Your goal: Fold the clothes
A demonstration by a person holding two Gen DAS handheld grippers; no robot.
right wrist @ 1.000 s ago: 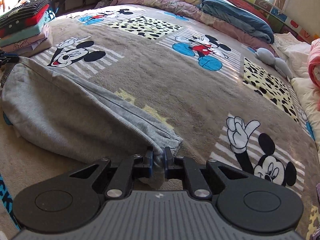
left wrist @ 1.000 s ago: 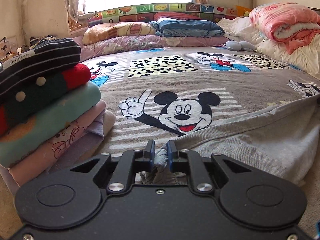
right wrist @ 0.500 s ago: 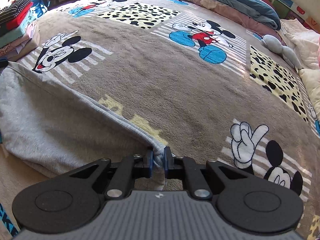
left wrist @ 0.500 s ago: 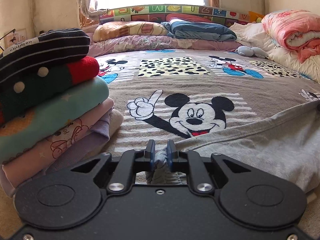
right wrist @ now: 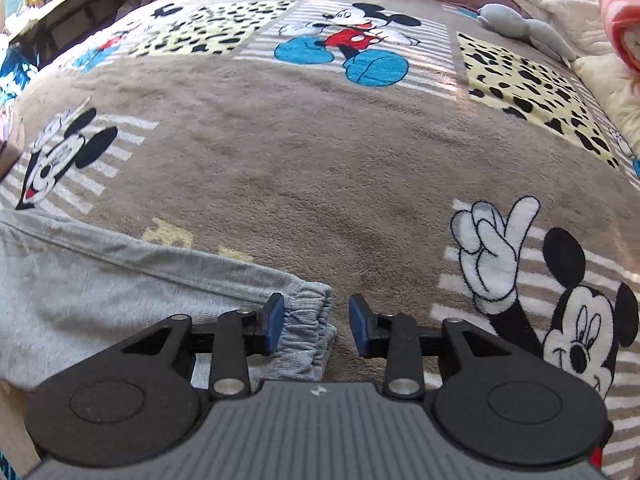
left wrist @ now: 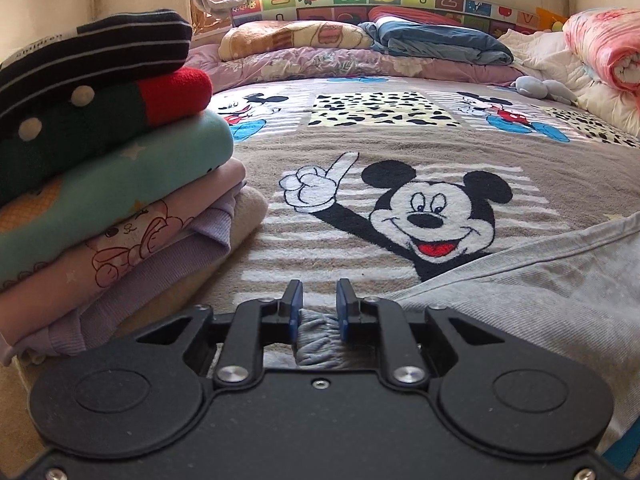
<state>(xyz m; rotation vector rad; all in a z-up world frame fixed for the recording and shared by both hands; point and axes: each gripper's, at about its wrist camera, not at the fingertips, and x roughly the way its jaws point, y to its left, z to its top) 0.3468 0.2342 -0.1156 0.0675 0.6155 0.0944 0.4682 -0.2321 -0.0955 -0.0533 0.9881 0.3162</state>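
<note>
Progress: a stack of folded clothes (left wrist: 100,168) stands at the left edge of the bed, on the Mickey Mouse blanket (left wrist: 360,148). From the top it shows a dark striped knit, a green-and-red sweater, a teal piece, a pink printed piece, a lilac ribbed piece and a cream one at the bottom. These count as finished.

Item in hand: grey sweatpants (left wrist: 520,292) lie spread across the near edge of the bed, to the right of the stack and apart from it. In the right wrist view the same garment (right wrist: 120,280) runs from the left edge to an elastic cuff between the tongs. It appears laid out long and flat; I judge its cross folds are not yet made.

Left gripper (left wrist: 319,304): jaws drawn close with gathered elastic fabric of the sweatpants bunched between them, apparently pinched.

Right gripper (right wrist: 316,322): jaws spread wide. The cuff rests against the left pad only; the right pad stands clear, so it grips nothing.

Remaining: folding the sweatpants and adding them to the stack.

Containers: none in view. Rolled bedding and pillows line the far edge.
</note>
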